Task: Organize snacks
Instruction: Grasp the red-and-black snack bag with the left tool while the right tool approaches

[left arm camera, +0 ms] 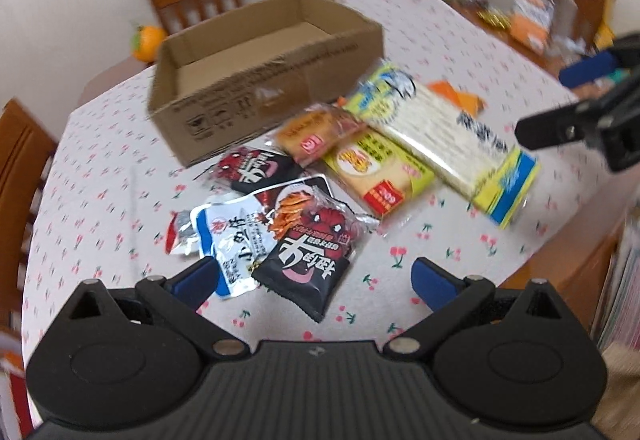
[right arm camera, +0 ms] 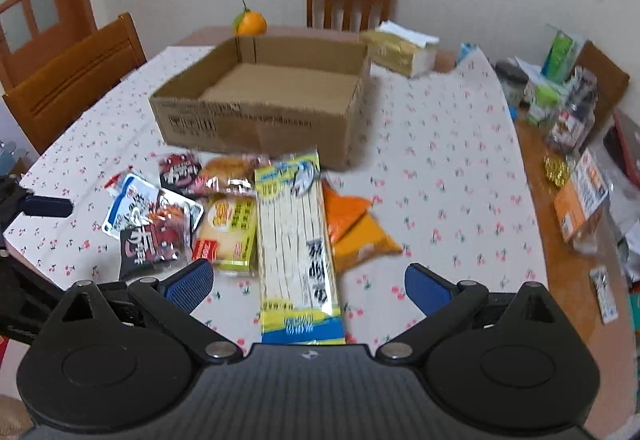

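Snacks, loose heap on cherry-print tablecloth point(right arm camera: 440, 144), none yet in cardboard box point(right arm camera: 264, 108), which stands open-topped beyond the heap from both tongs.

Left gripper point(left arm camera: 316, 276): jaws spread wide, holding nothing. Directly ahead of it, black chip packet point(left arm camera: 308, 260), overlapping white-and-blue packet point(left arm camera: 228, 240) toward its left finger.

Right gripper point(right arm camera: 308, 282): jaws spread wide, holding nothing. Long noodle pack point(right arm camera: 298, 248) lies between its fingers, near end reaching under the tongs, long axis running straight away toward the box. Just left of it, yellow cracker pack point(right arm camera: 232, 232); just right, orange pouches point(right arm camera: 356, 228).

Judgement: the right hand is nearer the noodle pack and spans its narrow width; the left hand is nearer the small packets.
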Action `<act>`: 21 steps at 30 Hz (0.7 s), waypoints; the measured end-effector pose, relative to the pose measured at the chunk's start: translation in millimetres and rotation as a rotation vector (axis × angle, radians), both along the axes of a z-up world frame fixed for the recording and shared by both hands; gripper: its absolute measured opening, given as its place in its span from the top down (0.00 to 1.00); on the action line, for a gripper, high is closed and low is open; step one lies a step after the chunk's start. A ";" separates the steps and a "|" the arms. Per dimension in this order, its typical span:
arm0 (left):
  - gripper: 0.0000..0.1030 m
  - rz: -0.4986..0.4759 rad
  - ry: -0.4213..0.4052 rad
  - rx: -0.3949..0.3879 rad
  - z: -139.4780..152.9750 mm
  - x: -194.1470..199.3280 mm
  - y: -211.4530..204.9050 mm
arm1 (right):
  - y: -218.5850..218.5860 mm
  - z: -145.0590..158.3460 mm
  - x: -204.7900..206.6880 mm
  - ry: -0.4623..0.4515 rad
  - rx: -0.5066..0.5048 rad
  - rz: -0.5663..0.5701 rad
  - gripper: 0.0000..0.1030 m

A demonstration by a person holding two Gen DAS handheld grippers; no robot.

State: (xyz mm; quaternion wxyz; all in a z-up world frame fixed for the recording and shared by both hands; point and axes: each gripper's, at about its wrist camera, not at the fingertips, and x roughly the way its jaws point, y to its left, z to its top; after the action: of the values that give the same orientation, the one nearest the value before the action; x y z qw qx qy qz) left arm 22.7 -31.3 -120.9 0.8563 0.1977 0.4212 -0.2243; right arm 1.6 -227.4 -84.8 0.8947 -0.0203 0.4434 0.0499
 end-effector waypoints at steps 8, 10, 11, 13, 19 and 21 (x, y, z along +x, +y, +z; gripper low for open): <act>0.08 -0.164 0.067 -0.006 -18.2 26.7 -1.6 | 4.5 -5.4 8.7 0.031 0.024 -0.043 0.00; 0.08 -0.189 0.079 -0.012 -22.5 34.0 -3.0 | 5.5 -5.9 10.6 0.036 0.031 -0.052 0.00; 0.10 -0.204 0.090 -0.018 -24.3 37.2 -3.1 | 5.8 -6.2 11.3 0.037 0.034 -0.056 0.00; 0.12 -0.228 0.121 -0.019 -28.4 43.6 -3.9 | 6.0 -7.4 12.6 0.042 0.039 -0.068 0.00; 0.12 -0.293 0.220 -0.050 -30.9 51.2 -3.2 | 4.6 -11.1 17.5 0.060 0.037 -0.110 0.00; 0.12 -0.320 0.231 -0.062 -29.6 50.3 -2.6 | 3.4 -11.9 18.6 0.062 0.041 -0.117 0.00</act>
State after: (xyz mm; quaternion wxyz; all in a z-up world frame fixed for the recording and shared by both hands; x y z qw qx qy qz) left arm 73.0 -33.8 -150.6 0.7614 0.2087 0.4728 -0.3914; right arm 20.2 -224.0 -96.6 0.8822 0.0255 0.4701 0.0073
